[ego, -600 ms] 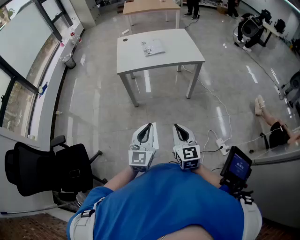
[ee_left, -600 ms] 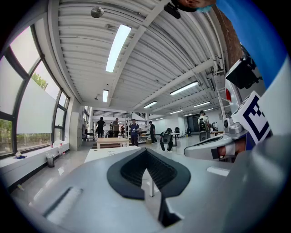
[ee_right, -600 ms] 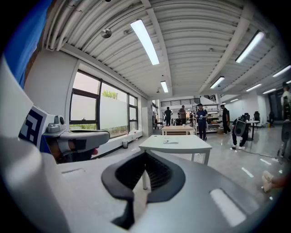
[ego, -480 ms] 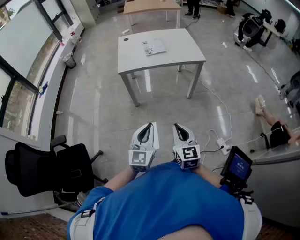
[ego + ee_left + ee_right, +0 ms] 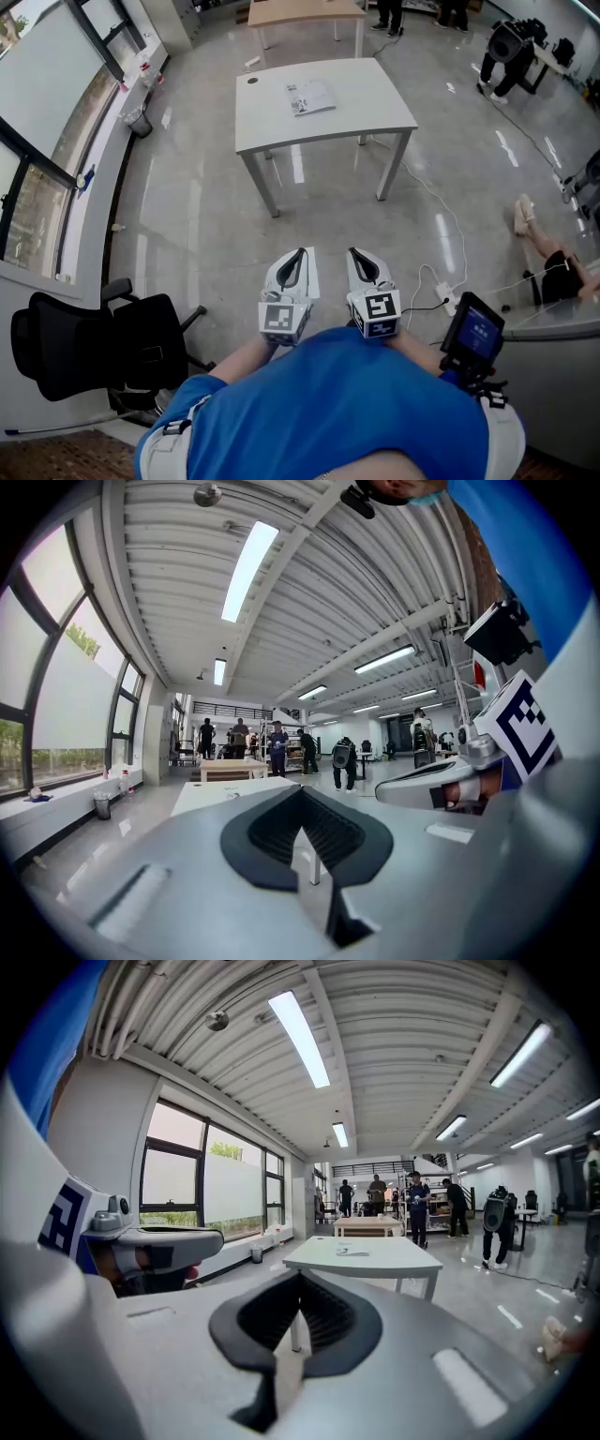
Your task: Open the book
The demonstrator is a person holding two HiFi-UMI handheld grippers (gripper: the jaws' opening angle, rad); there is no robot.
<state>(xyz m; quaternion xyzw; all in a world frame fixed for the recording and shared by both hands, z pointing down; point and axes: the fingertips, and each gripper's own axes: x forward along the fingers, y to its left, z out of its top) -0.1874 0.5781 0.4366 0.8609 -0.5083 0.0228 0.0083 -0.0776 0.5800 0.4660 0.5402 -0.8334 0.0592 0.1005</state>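
Note:
A thin closed book (image 5: pixel 308 96) with a pale printed cover lies flat on a white table (image 5: pixel 366 103) several steps ahead; in the right gripper view the book (image 5: pixel 344 1252) shows as a small flat shape on the tabletop. My left gripper (image 5: pixel 299 251) and right gripper (image 5: pixel 355 251) are held side by side close to my chest, far from the table. Both are shut with nothing between the jaws. In the left gripper view my left gripper (image 5: pixel 300 799) points level toward the table (image 5: pixel 211 794).
A black office chair (image 5: pixel 89 347) stands at my left by the windows. A cable and power strip (image 5: pixel 448 298) lie on the floor to the right, near a phone on a mount (image 5: pixel 476 330). A wooden table (image 5: pixel 305 14) and several people stand beyond.
The view has shifted slightly toward the table; both grippers stay shut in the same place against my chest. A person at the far right has moved a little.

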